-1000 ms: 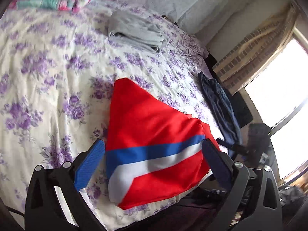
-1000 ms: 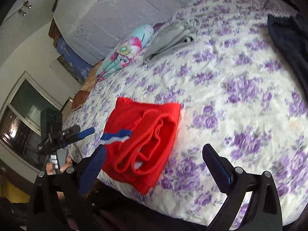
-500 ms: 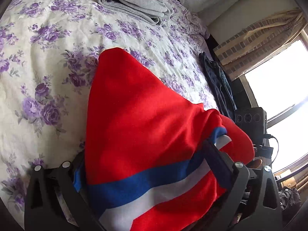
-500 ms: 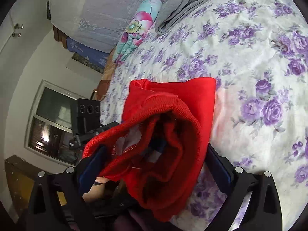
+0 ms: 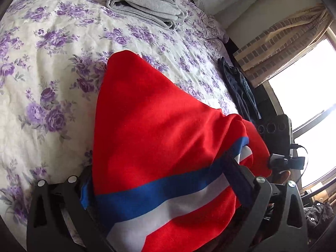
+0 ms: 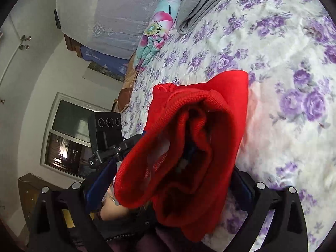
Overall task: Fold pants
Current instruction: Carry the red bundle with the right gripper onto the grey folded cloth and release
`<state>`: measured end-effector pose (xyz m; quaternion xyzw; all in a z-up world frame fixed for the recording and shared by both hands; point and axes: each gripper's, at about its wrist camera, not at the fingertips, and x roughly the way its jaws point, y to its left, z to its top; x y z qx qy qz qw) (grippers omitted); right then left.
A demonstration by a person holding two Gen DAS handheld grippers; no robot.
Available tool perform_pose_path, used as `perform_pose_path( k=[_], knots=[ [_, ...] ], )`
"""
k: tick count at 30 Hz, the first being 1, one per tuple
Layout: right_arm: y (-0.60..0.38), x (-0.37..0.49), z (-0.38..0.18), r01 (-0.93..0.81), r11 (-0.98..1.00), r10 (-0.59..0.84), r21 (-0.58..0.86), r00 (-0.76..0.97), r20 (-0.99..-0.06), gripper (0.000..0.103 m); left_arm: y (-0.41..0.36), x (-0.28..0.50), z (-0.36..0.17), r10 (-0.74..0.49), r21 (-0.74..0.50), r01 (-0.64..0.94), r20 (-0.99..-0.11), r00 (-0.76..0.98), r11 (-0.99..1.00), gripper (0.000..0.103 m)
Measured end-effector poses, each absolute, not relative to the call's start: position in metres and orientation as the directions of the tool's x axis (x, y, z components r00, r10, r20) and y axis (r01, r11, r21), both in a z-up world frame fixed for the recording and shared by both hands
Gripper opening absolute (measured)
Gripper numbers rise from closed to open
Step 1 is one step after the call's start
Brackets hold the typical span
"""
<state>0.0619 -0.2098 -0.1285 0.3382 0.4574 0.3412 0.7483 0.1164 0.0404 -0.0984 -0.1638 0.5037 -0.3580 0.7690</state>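
Observation:
The red pants (image 5: 159, 113), folded into a thick bundle with a blue and white stripe, lie at the near edge of the floral bed (image 5: 42, 67). My left gripper (image 5: 160, 180) is open, its fingers standing wide on either side of the striped end, with cloth covering both tips. In the right wrist view the bundle's layered open end (image 6: 193, 142) faces me. My right gripper (image 6: 171, 178) is open too, with that end filling the gap between its fingers. I cannot tell whether the pads touch the cloth.
A folded grey garment (image 5: 145, 4) lies farther up the bed, next to a flowered pillow (image 6: 157, 31). Dark blue clothing (image 5: 239, 90) hangs off the bed's right side. A black camera device (image 6: 107, 128) stands by the bed edge, windows behind.
Both grippers moved forward from in front of the bundle until their open fingers straddled it. The pants now fill the gap of each gripper.

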Motion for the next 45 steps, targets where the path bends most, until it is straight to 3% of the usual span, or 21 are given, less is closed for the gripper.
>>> perform_pose_path(
  k=[1,2,3,7,16,26,30,34,35,38,41,45],
  knots=[
    [-0.207,0.062,-0.127,-0.199,0.563,0.804,0.802,0.355,-0.477,0.094,0.038,0.114,-0.098,-0.696,-0.586,0.394,-0.673,0.249,0.708,0.098],
    [-0.205,0.06,-0.125,-0.214,0.592,0.788,0.777,0.356,-0.502,0.069,0.035,0.111,-0.096,-0.676,-0.559,0.401,-0.687,0.266,0.726,0.098],
    [-0.205,0.058,-0.124,-0.229,0.613,0.775,0.756,0.358,-0.521,0.056,0.032,0.108,-0.095,-0.657,-0.534,0.405,-0.698,0.284,0.742,0.098],
    [-0.216,0.044,-0.11,-0.276,0.613,0.773,0.74,0.401,-0.491,0.04,0.034,0.102,-0.085,-0.642,-0.519,0.393,-0.694,0.325,0.759,0.09],
    [-0.239,0.074,-0.038,-0.376,0.625,0.765,0.684,0.469,-0.441,0.039,0.015,0.127,-0.015,-0.702,-0.554,0.439,-0.619,0.352,0.708,0.087],
    [-0.253,0.265,0.085,-0.444,0.763,0.638,0.47,0.639,-0.431,0.042,-0.02,0.321,0.1,-0.708,-0.535,0.465,-0.502,0.496,0.705,0.088],
    [-0.249,0.367,0.06,-0.373,0.836,0.54,0.403,0.689,-0.483,0.044,-0.023,0.427,0.077,-0.683,-0.579,0.379,-0.505,0.528,0.722,0.088],
    [-0.248,0.445,-0.013,-0.101,0.968,0.227,0.229,0.737,-0.636,0.064,-0.026,0.517,-0.006,-0.581,-0.563,0.204,-0.645,0.497,0.801,0.088],
    [-0.255,0.447,-0.02,-0.079,0.964,0.223,0.253,0.76,-0.61,0.068,-0.02,0.529,-0.027,-0.557,-0.568,0.138,-0.68,0.477,0.811,0.088],
    [-0.27,0.423,-0.005,-0.046,0.96,0.182,0.274,0.85,-0.494,0.08,0.002,0.533,-0.039,-0.644,-0.686,0.112,-0.597,0.479,0.719,0.089],
    [-0.283,0.391,0.029,-0.027,0.974,0.122,0.225,0.899,-0.42,0.081,0.024,0.516,-0.012,-0.634,-0.678,0.138,-0.568,0.524,0.722,0.089],
    [-0.301,0.314,0.082,-0.084,0.957,0.183,0.278,0.917,-0.354,0.083,0.044,0.457,0.044,-0.587,-0.617,0.176,-0.564,0.581,0.767,0.091]
  ],
)
